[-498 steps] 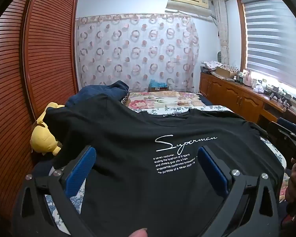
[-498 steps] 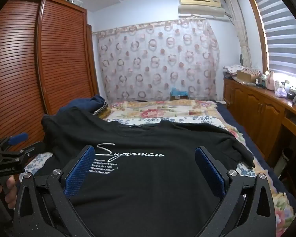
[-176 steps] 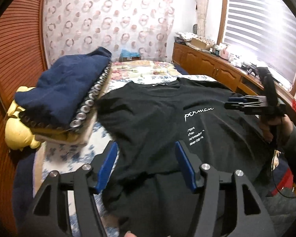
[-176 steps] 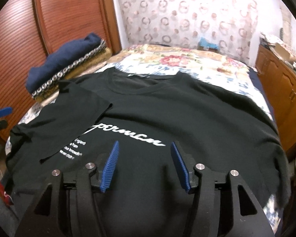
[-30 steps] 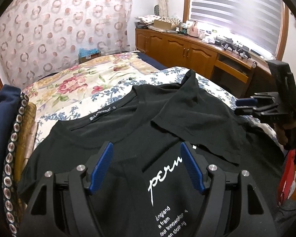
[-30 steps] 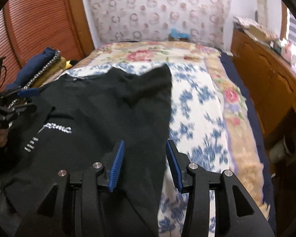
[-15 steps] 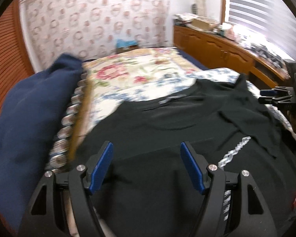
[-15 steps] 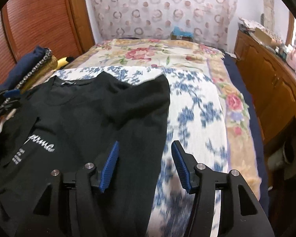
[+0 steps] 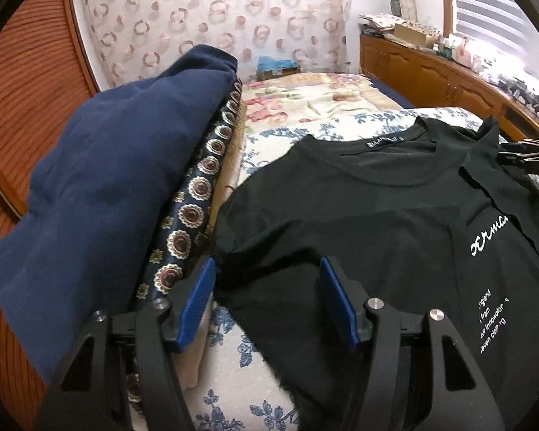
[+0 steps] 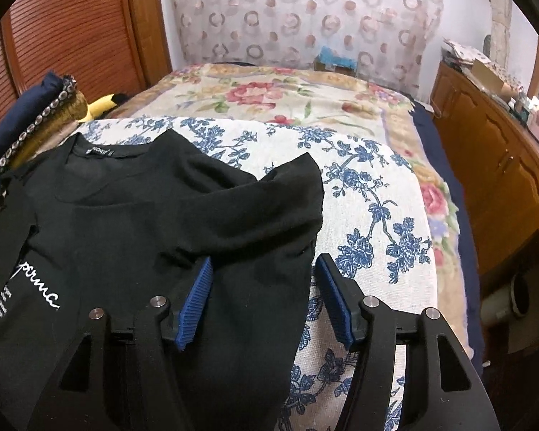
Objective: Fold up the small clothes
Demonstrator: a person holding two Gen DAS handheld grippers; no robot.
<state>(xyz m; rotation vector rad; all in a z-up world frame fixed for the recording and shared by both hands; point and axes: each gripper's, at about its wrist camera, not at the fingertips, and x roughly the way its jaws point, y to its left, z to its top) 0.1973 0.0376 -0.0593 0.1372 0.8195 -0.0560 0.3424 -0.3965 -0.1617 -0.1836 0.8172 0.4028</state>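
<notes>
A black T-shirt (image 9: 359, 222) with white lettering lies on the bed, both sleeves folded in over the chest. My left gripper (image 9: 267, 269) is open over the shirt's left side edge, its blue pads (image 9: 336, 298) on either side of the cloth. My right gripper (image 10: 264, 269) is open over the right side edge of the shirt (image 10: 161, 230), below the folded-in sleeve. The right gripper also shows at the right edge of the left wrist view (image 9: 521, 158). Neither holds cloth.
A folded navy blanket (image 9: 100, 165) on a patterned stack lies close left of the shirt. The blue-flowered bed cover (image 10: 373, 215) spreads to the right. A wooden cabinet (image 10: 503, 179) runs along the right wall, a slatted wardrobe (image 9: 25, 89) along the left.
My left gripper has swung left and down to the shirt's left edge, close to the navy blanket. My right gripper has moved in a little toward the right edge.
</notes>
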